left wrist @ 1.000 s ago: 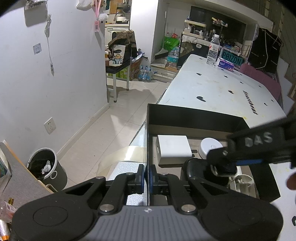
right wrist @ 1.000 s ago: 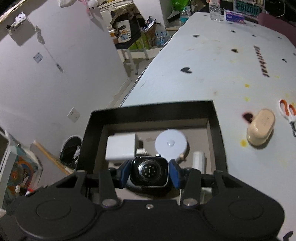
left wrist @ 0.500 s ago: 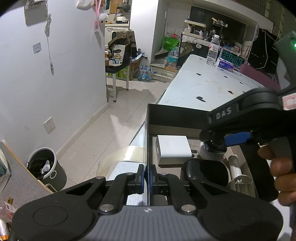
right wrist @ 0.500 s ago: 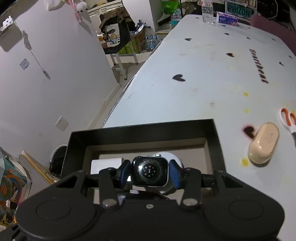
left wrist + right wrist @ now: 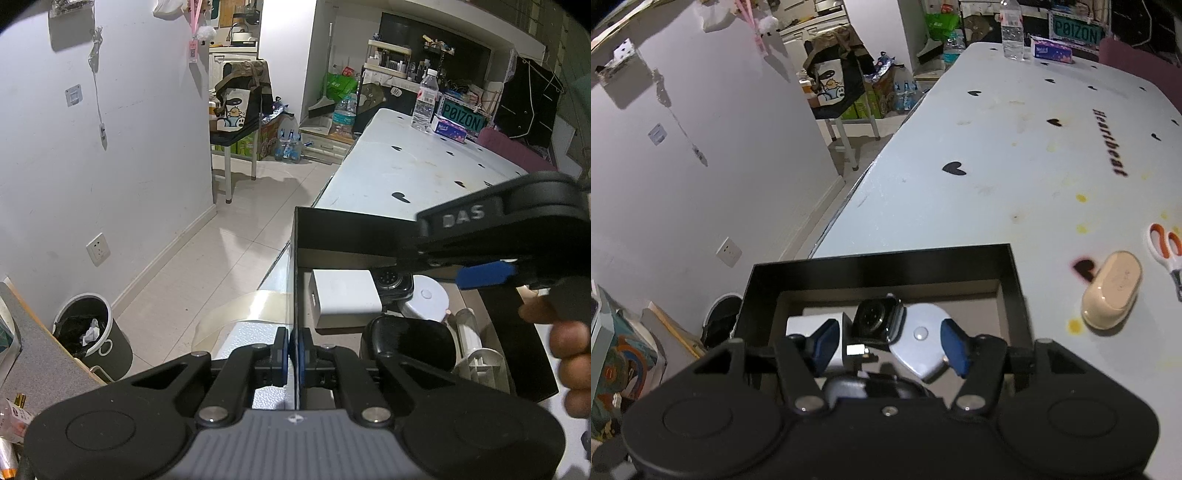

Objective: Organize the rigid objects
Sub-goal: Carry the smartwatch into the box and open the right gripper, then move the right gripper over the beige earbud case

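The watch body (image 5: 878, 320) lies face-down in the black box (image 5: 882, 261), tilted, propped between the white charger block (image 5: 816, 325) and the round white puck (image 5: 923, 343). The right gripper (image 5: 888, 347) hangs just over it, its blue fingers (image 5: 824, 344) opening, with the watch beyond their tips and neither pad touching it. To finish this step well, I'd let the fingers spread fully before lifting straight up, so a pad doesn't catch the watch's edge and flip it onto the puck. The left gripper (image 5: 291, 356) has its fingers pinched shut on the box's near wall at six o'clock, steadying it; that hold should stay until the right one is clear.

A second ago the watch sat clamped between the right fingers above the box contents; now it is released and resting inside, and the fingers stand wider.

Farther out on the bench (image 5: 1015, 166), at about three o'clock from the box, a beige case (image 5: 1112, 295) and orange-handled scissors (image 5: 1165, 251) wait, likely next.
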Motion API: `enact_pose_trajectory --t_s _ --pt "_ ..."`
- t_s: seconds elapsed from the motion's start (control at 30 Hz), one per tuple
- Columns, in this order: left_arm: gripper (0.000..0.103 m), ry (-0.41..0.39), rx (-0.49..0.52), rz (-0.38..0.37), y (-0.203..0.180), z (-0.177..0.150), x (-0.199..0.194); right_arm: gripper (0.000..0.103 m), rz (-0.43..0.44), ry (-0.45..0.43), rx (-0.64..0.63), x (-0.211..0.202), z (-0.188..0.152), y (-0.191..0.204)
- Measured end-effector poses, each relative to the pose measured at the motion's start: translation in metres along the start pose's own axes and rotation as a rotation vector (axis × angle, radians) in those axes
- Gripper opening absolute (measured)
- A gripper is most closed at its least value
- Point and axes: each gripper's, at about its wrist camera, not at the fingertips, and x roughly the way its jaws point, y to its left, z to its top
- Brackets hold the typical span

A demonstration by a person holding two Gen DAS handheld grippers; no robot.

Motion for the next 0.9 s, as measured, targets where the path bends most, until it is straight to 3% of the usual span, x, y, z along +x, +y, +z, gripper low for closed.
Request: enact_pose_trajectory --t_s 0.4,0.9 --pt "0.005 0.0 0.0 0.0 0.0 0.0 0.0 0.067 -0.004 -0.021 -0.046 -0.039 -0.014 -0.008" --pt "0.005 0.0 0.0 -0.001 0.001 0.0 0.0 0.1 -0.031 -0.065 -0.093 -0.078 -0.032 -0.021"
